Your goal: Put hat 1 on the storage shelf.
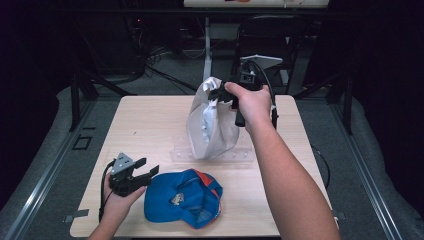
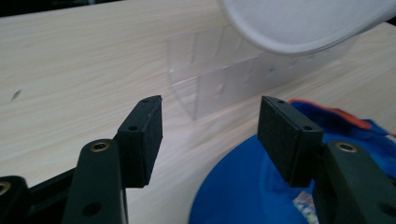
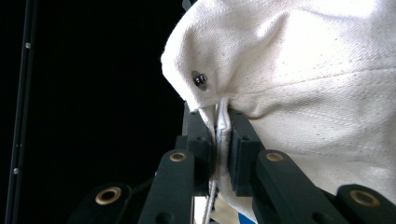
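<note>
High view: the right gripper (image 1: 220, 94) hangs a white cap (image 1: 212, 122) above the clear plastic rack (image 1: 210, 152), its fingers (image 3: 240, 144) pinching the fabric edge. Just in front of the rack, a blue cap (image 1: 182, 197) lies on the surface (image 1: 145, 125); the left gripper (image 1: 145, 170) is beside it, fingers (image 2: 142, 135) spread, pinching nothing. No writing is legible.

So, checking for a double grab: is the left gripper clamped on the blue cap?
No, the left gripper stands open, pads apart above the blue cap.
</note>
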